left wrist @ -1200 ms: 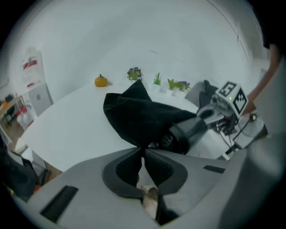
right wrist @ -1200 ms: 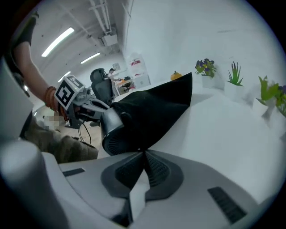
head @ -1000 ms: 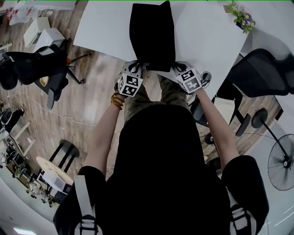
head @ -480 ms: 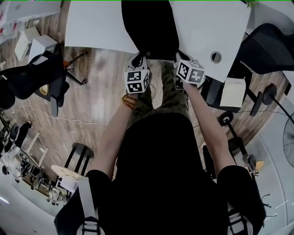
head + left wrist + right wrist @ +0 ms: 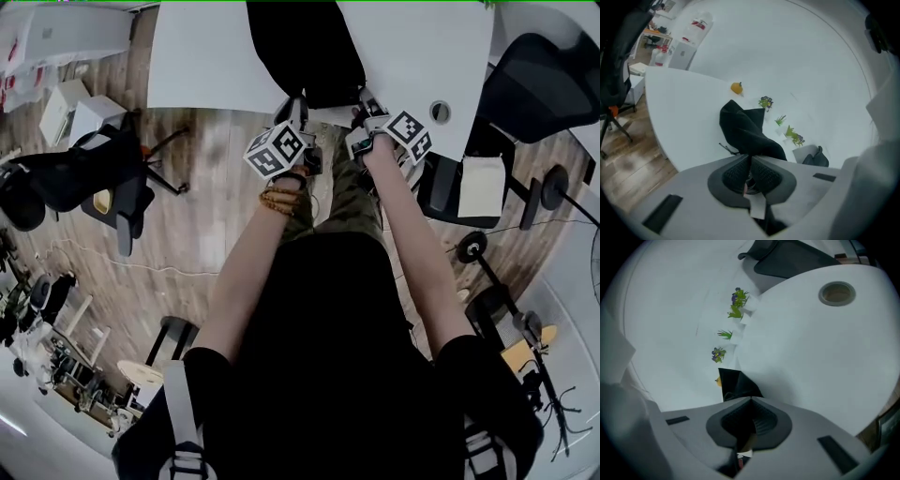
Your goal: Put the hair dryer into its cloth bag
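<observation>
One cloth bag point(image 5: 305, 47), long axis pointing away; left gripper point(image 5: 751, 160), right gripper point(image 5: 751, 402) clamping.

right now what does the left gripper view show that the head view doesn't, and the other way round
Only the left gripper view: the left gripper's jaws seen close up, shut on the edge of the black cloth bag, plus a small orange object and small plants at the table's far side.

Only the head view: the person's forearms, a bead bracelet, the right gripper, the wooden floor and an office chair.

Both: the white table with the bag on it. Neither shows the hair dryer.
</observation>
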### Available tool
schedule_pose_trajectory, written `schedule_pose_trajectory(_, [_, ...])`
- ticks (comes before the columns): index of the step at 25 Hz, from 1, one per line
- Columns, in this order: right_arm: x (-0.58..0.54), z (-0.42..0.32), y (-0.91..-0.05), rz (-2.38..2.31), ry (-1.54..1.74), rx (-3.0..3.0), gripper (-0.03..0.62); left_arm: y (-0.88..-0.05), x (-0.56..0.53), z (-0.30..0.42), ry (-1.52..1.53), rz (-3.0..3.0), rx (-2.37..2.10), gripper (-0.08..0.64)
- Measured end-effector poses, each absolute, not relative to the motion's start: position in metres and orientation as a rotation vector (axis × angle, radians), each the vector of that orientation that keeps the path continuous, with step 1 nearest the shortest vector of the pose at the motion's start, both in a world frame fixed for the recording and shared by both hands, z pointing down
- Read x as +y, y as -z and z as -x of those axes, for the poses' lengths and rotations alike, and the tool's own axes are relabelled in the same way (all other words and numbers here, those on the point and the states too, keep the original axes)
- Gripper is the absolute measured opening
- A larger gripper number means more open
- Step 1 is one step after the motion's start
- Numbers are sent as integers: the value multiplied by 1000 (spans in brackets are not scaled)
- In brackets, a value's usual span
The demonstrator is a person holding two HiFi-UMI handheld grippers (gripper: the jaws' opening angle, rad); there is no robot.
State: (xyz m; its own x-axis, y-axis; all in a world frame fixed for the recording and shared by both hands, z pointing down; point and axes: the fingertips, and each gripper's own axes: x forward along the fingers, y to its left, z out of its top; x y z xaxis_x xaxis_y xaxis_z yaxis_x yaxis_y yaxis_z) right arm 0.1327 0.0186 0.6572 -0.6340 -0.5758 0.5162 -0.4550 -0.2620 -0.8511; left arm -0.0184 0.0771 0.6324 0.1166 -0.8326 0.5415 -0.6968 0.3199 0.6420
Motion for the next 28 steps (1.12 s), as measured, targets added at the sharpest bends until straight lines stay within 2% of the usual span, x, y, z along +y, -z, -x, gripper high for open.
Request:
schedule_pose_trajectory(3, [16, -128, -652, 1250, 1992, 2072, 26, -625, 72, 17, -14, -1590, -1619, 34])
schedule_pose_trajectory(9, [39, -149, -682, 1525, 1793, 2452, 26, -676, 103, 32, -677, -1752, -1638, 34])
schedule_pose_trajectory(11, [42, -144, -672, 1545, 1624, 2625, 26, -683, 105, 26, -788, -1816, -1602, 34])
schedule_pose_trajectory(13, [44, -139, -654, 1511, 1337, 2885, 26, -681, 105, 22, -780, -1834, -1582, 34])
schedule_pose_trajectory(15, [51, -133, -640, 1410, 1217, 3002, 29, -676, 104, 21, -747, -1834, -1579, 34])
schedule_pose_trajectory(17, [61, -128, -635, 1334, 1167, 3062, 90, -672, 103, 20, -731, -1840, -1584, 34])
schedule_pose_trajectory(20, [68, -127, -635, 1286, 847, 3286, 199, -674, 105, 22, -730, -1831, -1586, 32])
schedule_pose_trajectory(22, [68, -123, -630, 1132, 712, 3400, 215, -676, 106, 25, -745, -1845, -1570, 32])
schedule_pose_trajectory(23, [72, -120, -626, 1027, 659, 3452, 258, -676, 106, 25, -751, -1856, -1560, 32])
schedule_pose_trajectory(27, [91, -95, -640, 796, 260, 3714, 260, -676, 106, 24, -760, -1904, -1538, 32])
schedule_pose_trajectory(28, [89, -88, -646, 811, 162, 3745, 223, -676, 107, 23, -760, -1912, -1537, 32])
